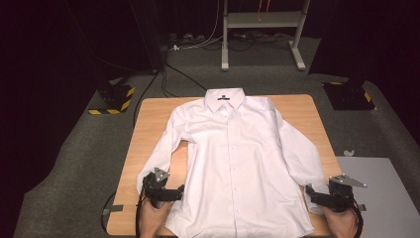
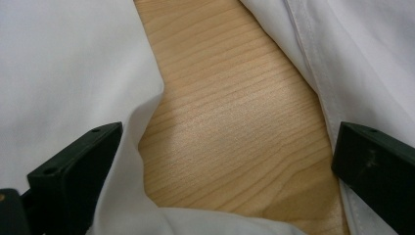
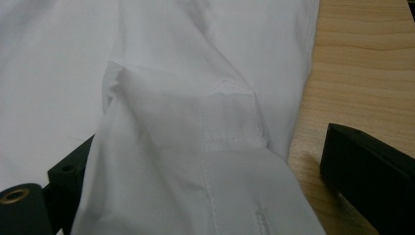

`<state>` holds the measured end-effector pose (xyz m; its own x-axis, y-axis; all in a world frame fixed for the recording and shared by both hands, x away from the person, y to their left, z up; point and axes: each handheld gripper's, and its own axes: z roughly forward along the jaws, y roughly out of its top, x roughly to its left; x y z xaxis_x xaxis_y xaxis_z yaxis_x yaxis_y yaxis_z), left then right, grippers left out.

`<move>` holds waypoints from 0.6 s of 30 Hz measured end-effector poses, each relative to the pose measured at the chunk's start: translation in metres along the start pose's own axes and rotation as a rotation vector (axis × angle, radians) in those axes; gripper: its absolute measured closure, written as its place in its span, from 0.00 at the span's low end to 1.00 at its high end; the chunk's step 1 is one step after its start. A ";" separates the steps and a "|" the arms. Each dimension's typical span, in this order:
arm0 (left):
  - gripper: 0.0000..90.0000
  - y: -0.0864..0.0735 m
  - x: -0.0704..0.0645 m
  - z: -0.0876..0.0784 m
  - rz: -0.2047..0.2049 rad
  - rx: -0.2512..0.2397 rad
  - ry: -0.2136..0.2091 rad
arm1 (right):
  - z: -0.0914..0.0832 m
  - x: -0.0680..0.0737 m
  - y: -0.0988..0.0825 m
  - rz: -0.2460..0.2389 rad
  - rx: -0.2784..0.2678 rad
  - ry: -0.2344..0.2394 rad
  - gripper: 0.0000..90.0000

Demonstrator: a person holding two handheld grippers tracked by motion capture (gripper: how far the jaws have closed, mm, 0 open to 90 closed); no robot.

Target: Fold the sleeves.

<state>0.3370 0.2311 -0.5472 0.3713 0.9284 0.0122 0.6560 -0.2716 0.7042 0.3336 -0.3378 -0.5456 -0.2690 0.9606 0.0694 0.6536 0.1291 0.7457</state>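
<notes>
A white long-sleeved shirt lies flat and buttoned on the wooden table, collar at the far side. My left gripper sits at the shirt's near left, between the left sleeve end and the body. In the left gripper view its jaws stand wide apart over bare wood, with cloth at either side; the left gripper is open. My right gripper is at the right sleeve's end. The cuff lies between its wide jaws and drapes over one; the right gripper is open.
The table's front edge runs just below both hands. A grey panel lies on the floor at the right. Yellow-and-black striped bases stand at the far corners, with cables and a white metal stand behind.
</notes>
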 end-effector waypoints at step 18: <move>0.02 0.000 0.001 -0.001 -0.018 -0.005 0.012 | -0.037 0.006 -0.013 -0.068 -0.096 0.032 0.12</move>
<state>0.3369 0.2323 -0.5470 0.3512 0.9363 0.0078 0.6592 -0.2532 0.7080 0.2970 -0.3429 -0.5301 -0.3335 0.9420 0.0368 0.5631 0.1678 0.8092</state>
